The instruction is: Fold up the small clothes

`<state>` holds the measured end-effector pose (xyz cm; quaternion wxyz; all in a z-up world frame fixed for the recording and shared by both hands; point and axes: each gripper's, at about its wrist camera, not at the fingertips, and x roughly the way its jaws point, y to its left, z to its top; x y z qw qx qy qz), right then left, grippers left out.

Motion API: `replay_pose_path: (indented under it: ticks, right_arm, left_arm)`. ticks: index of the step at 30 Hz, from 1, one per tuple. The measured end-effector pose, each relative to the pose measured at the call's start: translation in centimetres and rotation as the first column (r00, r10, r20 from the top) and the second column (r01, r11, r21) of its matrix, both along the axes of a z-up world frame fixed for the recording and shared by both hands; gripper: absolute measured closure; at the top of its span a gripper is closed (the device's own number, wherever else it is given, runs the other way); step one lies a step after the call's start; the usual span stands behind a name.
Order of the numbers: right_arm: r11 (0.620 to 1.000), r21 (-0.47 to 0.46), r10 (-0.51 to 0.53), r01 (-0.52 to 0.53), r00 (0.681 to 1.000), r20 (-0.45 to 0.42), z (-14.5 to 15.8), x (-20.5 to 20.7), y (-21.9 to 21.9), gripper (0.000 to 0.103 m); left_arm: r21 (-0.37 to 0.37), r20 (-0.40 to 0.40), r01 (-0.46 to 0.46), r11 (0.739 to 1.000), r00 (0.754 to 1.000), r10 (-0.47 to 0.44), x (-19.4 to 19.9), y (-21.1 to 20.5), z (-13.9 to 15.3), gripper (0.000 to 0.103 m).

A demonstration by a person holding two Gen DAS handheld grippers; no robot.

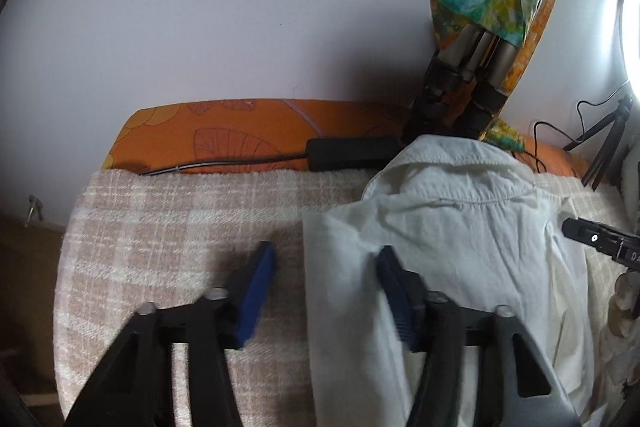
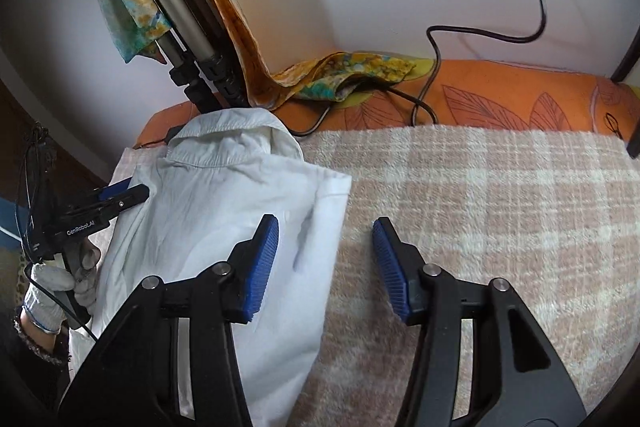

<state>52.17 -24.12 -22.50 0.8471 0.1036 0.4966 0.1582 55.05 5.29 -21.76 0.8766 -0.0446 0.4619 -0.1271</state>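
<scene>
On the beige checked blanket (image 2: 480,195) lies a white collared shirt (image 2: 224,211), with its collar (image 2: 228,135) toward the wall and its body running down toward the cameras; both sides seem already folded inward, so the shirt makes a long narrow shape. In the left wrist view the left gripper (image 1: 326,259) hovers over the left folded edge of the shirt: its jaws stand apart, one blue pad over the bare blanket and the other over the white cloth, and no fabric is pinched between them. In the right wrist view the right gripper (image 2: 325,231) stands the same way over the right folded edge, jaws apart, the left pad above the shirt and the right pad above the blanket, with nothing held. The same view shows the left gripper from the side, carried by a gloved hand (image 2: 60,283) at the far edge of the shirt. Behind the blanket runs an orange cushion with a leaf pattern (image 2: 500,99). On it lies a black cable (image 2: 432,47) that climbs the white wall. A folded tripod (image 2: 192,27) leans against the wall just behind the collar, with a colourful scarf (image 2: 128,11) tied around it, and more of this patterned cloth lies on the cushion. A black oblong device (image 1: 352,153) lies on the cushion beside the collar.
</scene>
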Motion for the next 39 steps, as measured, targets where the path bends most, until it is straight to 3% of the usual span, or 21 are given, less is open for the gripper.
replay_pose_path:
  ticks: [2, 3, 5, 10, 21, 26, 27, 28, 29, 31, 39]
  right_arm:
    - [1.000, 0.012, 0.014, -0.013, 1.000, -0.011, -0.2, 0.5, 0.3, 0.085]
    - [1.000, 0.021, 0.017, -0.017, 1.000, -0.021, -0.3, 0.6, 0.4, 0.091]
    - [1.000, 0.013, 0.012, -0.012, 1.000, -0.020, -0.3, 0.7, 0.6, 0.096]
    - [0.998, 0.057, -0.007, 0.005, 0.999, 0.034, 1.6, -0.1, 0.4, 0.098]
    - [0.992, 0.125, -0.007, -0.012, 0.989, 0.146, 9.2, -5.1, 0.4, 0.100]
    - [0.997, 0.073, 0.017, -0.029, 0.986, 0.164, 11.3, -7.4, 1.3, 0.100]
    - [0.997, 0.075, 0.014, -0.024, 0.990, 0.138, 11.0, -7.4, 1.2, 0.099]
    - [0.995, 0.095, 0.010, -0.020, 0.994, 0.104, 10.6, -7.1, 0.9, 0.090]
    - [0.994, 0.110, -0.004, -0.004, 0.997, 0.075, 10.0, -6.7, 0.7, 0.071]
    - [0.992, 0.117, -0.051, 0.042, 0.996, 0.073, 8.9, -6.1, 0.0, 0.049]
    - [0.989, 0.128, -0.067, 0.069, 0.998, -0.022, 2.6, -0.9, 0.0, 0.048]
  left_arm:
    - [-0.042, -0.017, -0.011, 0.999, 1.000, 0.011, 0.3, 0.1, 0.0, 0.084]
    - [-0.052, -0.019, -0.019, 0.998, 1.000, 0.018, 0.4, 0.1, 0.1, 0.095]
    - [-0.054, -0.017, -0.027, 0.998, 1.000, 0.026, 0.4, -0.2, 0.3, 0.101]
    - [-0.066, 0.042, -0.025, 0.998, 0.999, 0.028, -1.0, -0.2, 2.3, 0.103]
    - [-0.094, 0.156, 0.000, 0.996, 0.988, 0.015, -8.0, 1.6, 9.3, 0.103]
    - [-0.027, 0.171, 0.024, 0.999, 0.985, -0.019, -9.6, 0.6, 10.7, 0.103]
    - [-0.014, 0.167, 0.019, 1.000, 0.986, -0.016, -9.6, 0.4, 10.8, 0.103]
    - [-0.004, 0.163, 0.011, 1.000, 0.987, -0.010, -9.3, 0.0, 10.7, 0.103]
    - [-0.004, 0.162, 0.007, 1.000, 0.987, -0.006, -9.1, -0.2, 10.7, 0.103]
    - [0.006, 0.162, 0.002, 1.000, 0.987, -0.003, -8.7, -0.6, 10.5, 0.103]
    - [0.048, 0.120, -0.017, 0.999, 0.993, 0.012, -4.4, -1.2, 7.7, 0.103]
